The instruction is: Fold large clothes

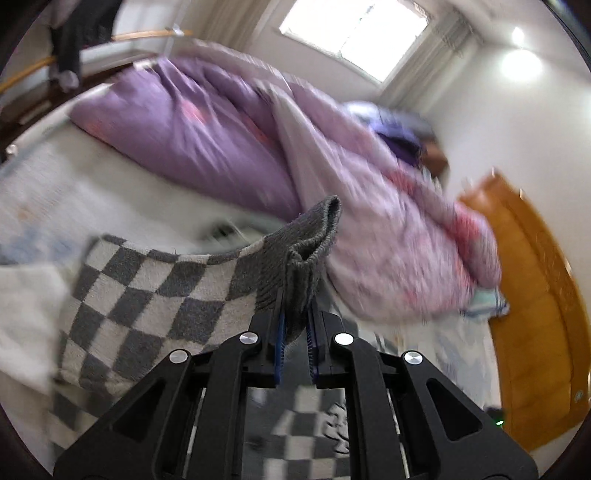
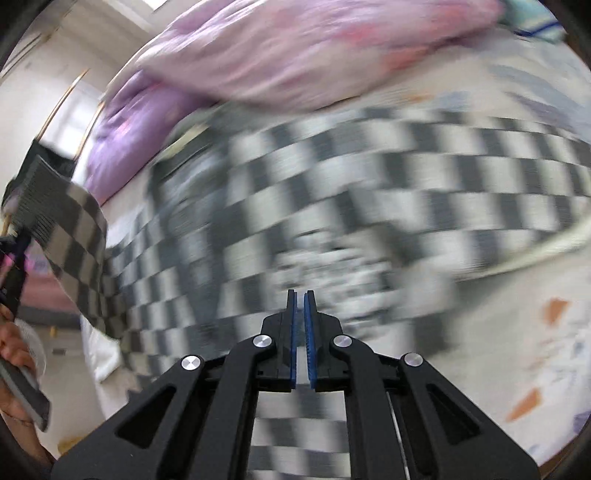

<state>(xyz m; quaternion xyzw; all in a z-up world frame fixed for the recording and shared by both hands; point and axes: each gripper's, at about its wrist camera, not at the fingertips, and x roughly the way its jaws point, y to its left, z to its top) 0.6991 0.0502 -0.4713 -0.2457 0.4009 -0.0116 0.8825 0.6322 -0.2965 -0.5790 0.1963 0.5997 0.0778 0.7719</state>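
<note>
In left tongs [image 1: 295,310]: checkered sweater [image 1: 155,295] cuff (lifted)

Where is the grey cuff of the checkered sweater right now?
In the left wrist view, the grey cuff is pinched in the left hand-held gripper, raised above the bed in front of the purple duvet.

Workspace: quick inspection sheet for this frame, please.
Surface: bed with a pale patterned sheet.
Job's things: checkered sweater spread on the bed, one grey ribbed cuff lifted.
Clutter: purple duvet and pink floral quilt heaped beyond the sweater.
Grippers: left gripper shut on the cuff; right gripper shut, holding nothing, over the sweater.
Cables: nothing seen.
Surroundings: window, wooden footboard; right view is motion-blurred.
</note>
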